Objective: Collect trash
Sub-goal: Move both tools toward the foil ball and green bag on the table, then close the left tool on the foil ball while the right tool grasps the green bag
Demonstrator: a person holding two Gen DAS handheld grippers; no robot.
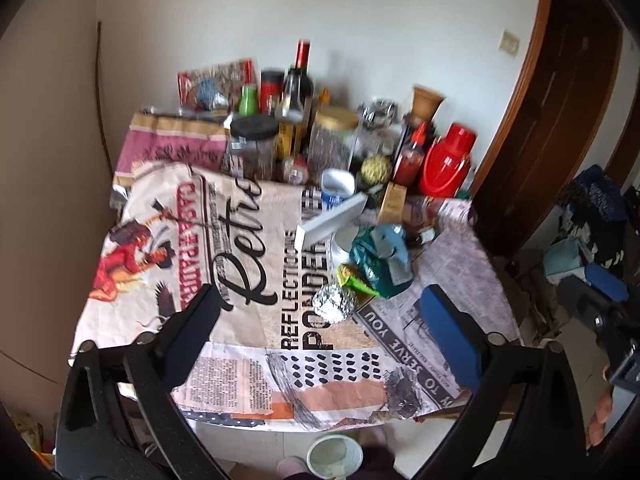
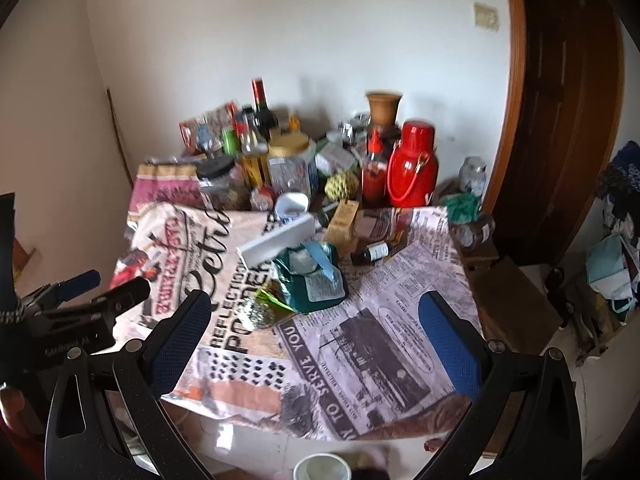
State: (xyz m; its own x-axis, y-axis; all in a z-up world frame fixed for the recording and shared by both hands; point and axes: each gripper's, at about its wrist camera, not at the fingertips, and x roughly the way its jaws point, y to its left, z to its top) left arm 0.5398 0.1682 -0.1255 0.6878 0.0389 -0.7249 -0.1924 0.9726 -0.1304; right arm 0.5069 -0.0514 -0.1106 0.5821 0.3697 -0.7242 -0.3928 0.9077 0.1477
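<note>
A crumpled foil ball (image 1: 334, 303) lies on the printed tablecloth (image 1: 248, 272), beside a green-yellow wrapper (image 1: 354, 278) and a teal plastic bag (image 1: 380, 260). They also show in the right wrist view: the foil ball (image 2: 256, 314), the wrapper (image 2: 272, 300) and the bag (image 2: 312, 276). A white box (image 1: 332, 220) leans above the bag. My left gripper (image 1: 320, 332) is open and empty, just in front of the foil ball. My right gripper (image 2: 316, 340) is open and empty above the newspaper print. The left gripper (image 2: 98, 288) shows at the left of the right wrist view.
Bottles, jars and a red thermos (image 1: 448, 164) crowd the back of the table against the wall. A white cup (image 1: 334, 456) stands on the floor below the table's front edge. A wooden door frame (image 1: 532, 120) and a pile of clothes (image 1: 592, 240) are at the right.
</note>
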